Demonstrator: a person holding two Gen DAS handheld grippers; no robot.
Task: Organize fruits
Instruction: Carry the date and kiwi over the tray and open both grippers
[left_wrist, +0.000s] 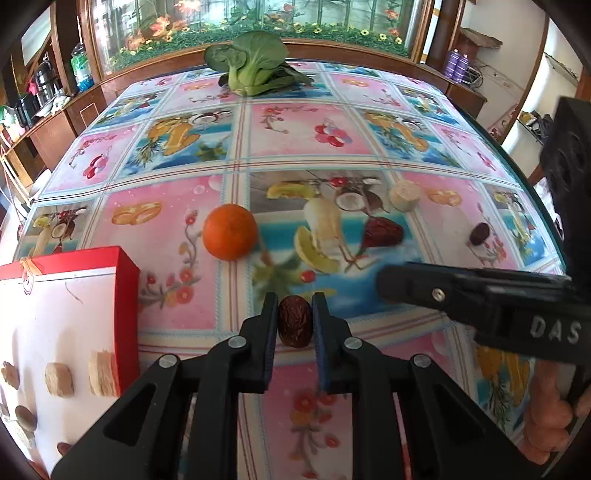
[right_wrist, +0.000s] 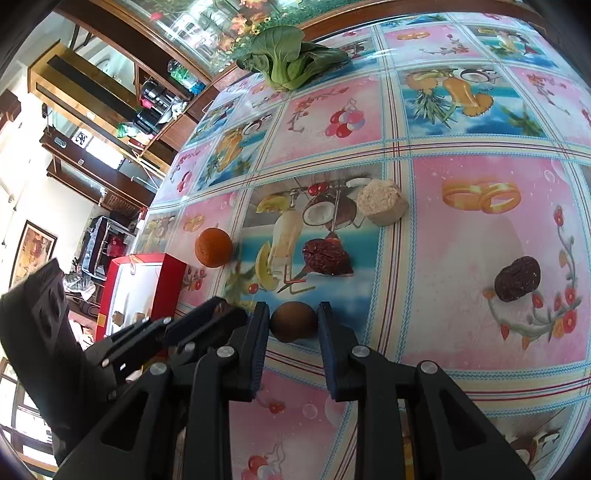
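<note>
Left wrist view shows our left gripper clenched across the middle of a light, wrinkly, slightly soft date at lower centre, while our right gripper pinches a smooth brown fruit.

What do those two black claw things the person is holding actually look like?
Both are matte black plastic. The left tool and right tool each have two flat fingers with blue pads, linked by angular arms with silver screws. One body shows white letters "DAS". No cables visible.

Orange mandarin; dark red date; red-rimmed white box; pink-blue fruit-print tablecloth.
</note>
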